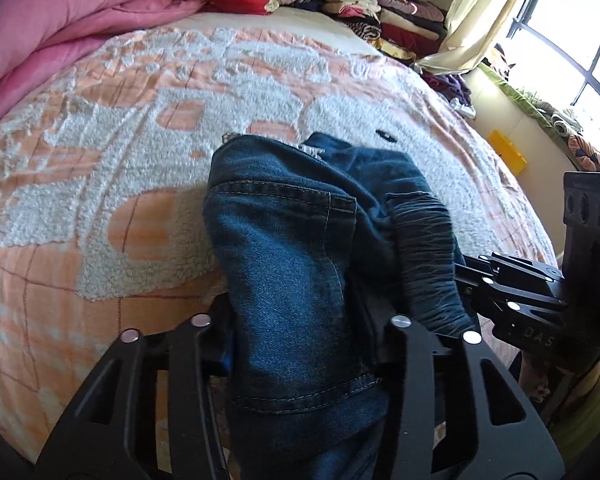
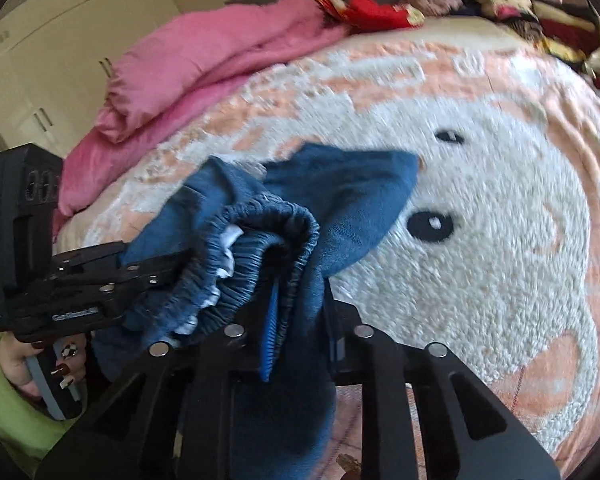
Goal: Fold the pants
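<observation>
Both grippers clenching blue jeans (image 1: 300, 248) at near edge of bed (image 1: 100, 160): left gripper (image 1: 304, 344) on leg fabric, right gripper (image 2: 300, 344) on elastic waistband, both pointing downward.

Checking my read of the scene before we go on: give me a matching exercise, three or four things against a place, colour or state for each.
Things:
1. jeans
2. pink quilt
3. stacked clothes
4. left gripper

Descriptions:
A. piled at the bed's far corner, near the curtain
B. closed on the denim of a leg
C. bunched blue denim, lying on the orange-and-white blanket
D. heaped along the bed's far left side

Pairs: 1-C, 2-D, 3-A, 4-B
</observation>
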The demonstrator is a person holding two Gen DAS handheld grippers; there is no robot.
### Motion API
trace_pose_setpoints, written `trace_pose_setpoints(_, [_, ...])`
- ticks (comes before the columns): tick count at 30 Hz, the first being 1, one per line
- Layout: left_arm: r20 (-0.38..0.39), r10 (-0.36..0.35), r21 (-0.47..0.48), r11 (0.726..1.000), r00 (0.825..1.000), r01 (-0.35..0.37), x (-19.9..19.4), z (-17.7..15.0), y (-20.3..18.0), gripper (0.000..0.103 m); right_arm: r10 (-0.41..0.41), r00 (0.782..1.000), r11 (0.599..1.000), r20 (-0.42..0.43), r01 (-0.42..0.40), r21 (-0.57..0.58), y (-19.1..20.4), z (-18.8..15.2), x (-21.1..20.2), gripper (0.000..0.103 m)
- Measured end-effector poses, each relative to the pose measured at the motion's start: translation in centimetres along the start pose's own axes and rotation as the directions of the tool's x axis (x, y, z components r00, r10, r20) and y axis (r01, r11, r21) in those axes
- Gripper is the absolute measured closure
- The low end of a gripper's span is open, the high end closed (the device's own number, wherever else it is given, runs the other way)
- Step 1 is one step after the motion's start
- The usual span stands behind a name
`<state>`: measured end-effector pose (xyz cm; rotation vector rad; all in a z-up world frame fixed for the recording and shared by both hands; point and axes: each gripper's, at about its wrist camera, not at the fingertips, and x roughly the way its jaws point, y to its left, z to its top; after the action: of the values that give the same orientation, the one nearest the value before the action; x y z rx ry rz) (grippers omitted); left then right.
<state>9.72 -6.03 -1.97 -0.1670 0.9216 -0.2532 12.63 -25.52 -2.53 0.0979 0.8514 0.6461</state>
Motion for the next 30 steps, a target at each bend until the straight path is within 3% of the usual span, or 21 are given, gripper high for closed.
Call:
trace_pose_setpoints(5, [0.022,-0.013,-0.003,1.000,1.000,0.013,-0.9,0.6,-0.4,0.071,-0.004,0.999,0.998,0.035,0.006,-0.063,1.5,1.0,-1.1,0.085])
trace_pose_setpoints(30, [0.091,0.010,-0.019,1.000,0.996,-0.008,-0.7,6.7,0.3,0.071,-0.031,0.996,0.993,0.088,0.041,-0.112,1.2,7.2,-0.5,0.084])
